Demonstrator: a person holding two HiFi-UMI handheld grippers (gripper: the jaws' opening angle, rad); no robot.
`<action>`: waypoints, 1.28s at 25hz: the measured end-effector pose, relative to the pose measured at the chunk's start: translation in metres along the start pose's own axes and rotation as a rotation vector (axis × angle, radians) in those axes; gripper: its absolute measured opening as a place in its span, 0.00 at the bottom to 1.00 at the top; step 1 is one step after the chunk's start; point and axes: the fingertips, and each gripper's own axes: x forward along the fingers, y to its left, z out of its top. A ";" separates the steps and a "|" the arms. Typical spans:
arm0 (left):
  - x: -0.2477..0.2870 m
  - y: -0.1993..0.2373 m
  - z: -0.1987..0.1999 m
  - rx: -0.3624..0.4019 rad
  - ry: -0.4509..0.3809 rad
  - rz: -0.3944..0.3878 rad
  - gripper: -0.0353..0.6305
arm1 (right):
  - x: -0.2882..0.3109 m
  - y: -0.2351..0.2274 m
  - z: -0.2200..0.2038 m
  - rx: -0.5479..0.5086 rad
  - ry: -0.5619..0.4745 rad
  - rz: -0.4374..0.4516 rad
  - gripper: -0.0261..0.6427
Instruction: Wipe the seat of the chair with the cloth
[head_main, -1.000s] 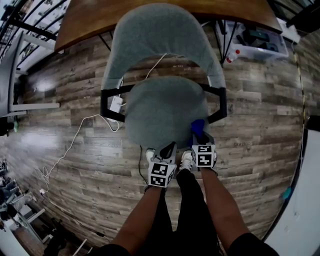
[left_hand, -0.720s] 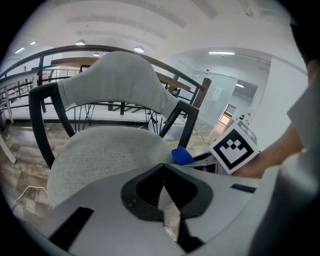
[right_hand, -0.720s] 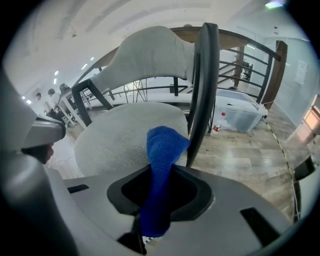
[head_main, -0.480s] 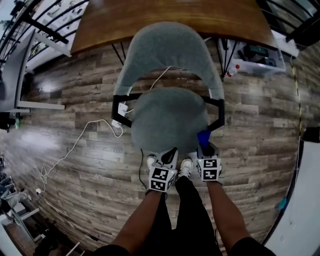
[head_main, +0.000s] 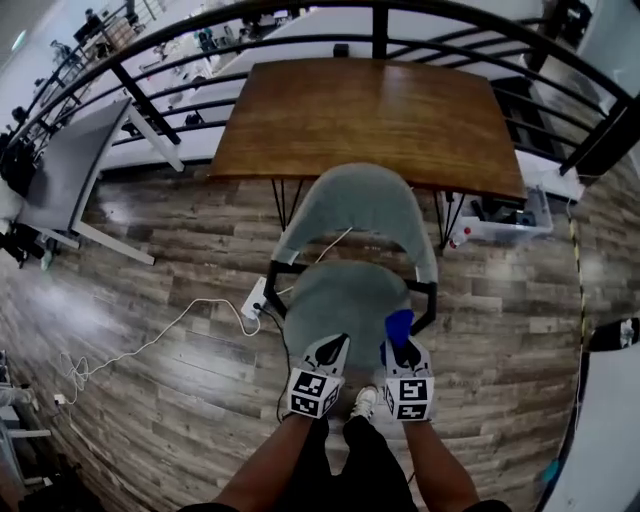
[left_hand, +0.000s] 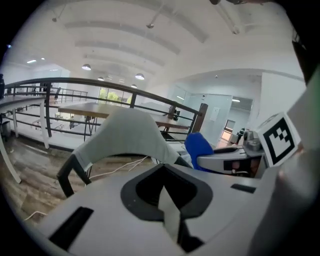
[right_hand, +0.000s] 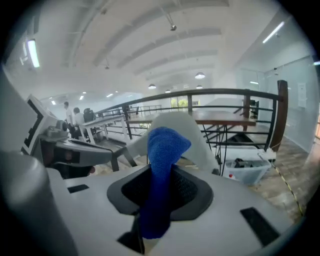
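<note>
One cloth (right_hand: 161, 175) juts lengthwise from the right gripper (head_main: 402, 348) toward the chair (head_main: 345, 295).

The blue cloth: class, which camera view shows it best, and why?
The right gripper view: the blue cloth fills the centre, clamped in the right tongs. The head view shows only a small blue patch; the left gripper view a partial side glimpse.

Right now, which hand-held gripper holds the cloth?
The right hand-held gripper: its jaws pinch the blue cloth; the left hand-held gripper is shut, empty.
</note>
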 end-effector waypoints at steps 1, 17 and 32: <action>-0.006 0.001 0.016 0.010 -0.023 0.001 0.06 | -0.004 0.005 0.020 -0.017 -0.031 0.008 0.19; -0.114 0.019 0.177 0.092 -0.267 0.070 0.06 | -0.061 0.072 0.197 -0.174 -0.330 0.048 0.19; -0.140 0.026 0.241 0.197 -0.380 0.063 0.06 | -0.078 0.086 0.252 -0.228 -0.428 0.011 0.18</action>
